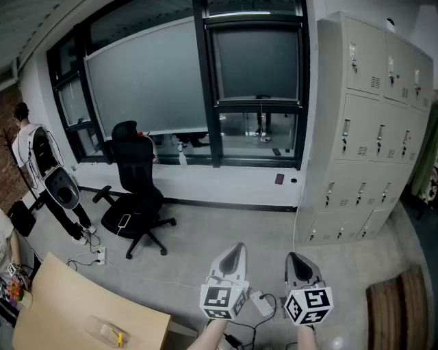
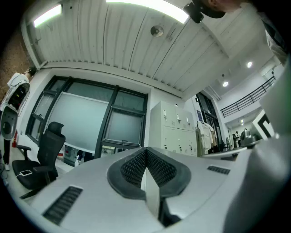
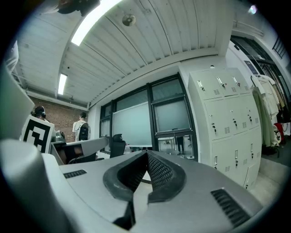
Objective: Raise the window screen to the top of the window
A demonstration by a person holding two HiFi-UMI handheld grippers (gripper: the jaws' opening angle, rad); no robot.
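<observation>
No legible word, number or brand anywhere. On the left cube (image 1: 220, 301) of the left gripper (image 1: 235, 251) and the right cube (image 1: 309, 305) of the right gripper (image 1: 295, 260), only black-and-white square markers, patterns rather than letters. On the doors of the lockers (image 1: 373, 123), just right of the window (image 1: 256, 65), small tags too small to read.

Ceiling strip lights (image 2: 150, 7) glare; fisheye edges warp.
</observation>
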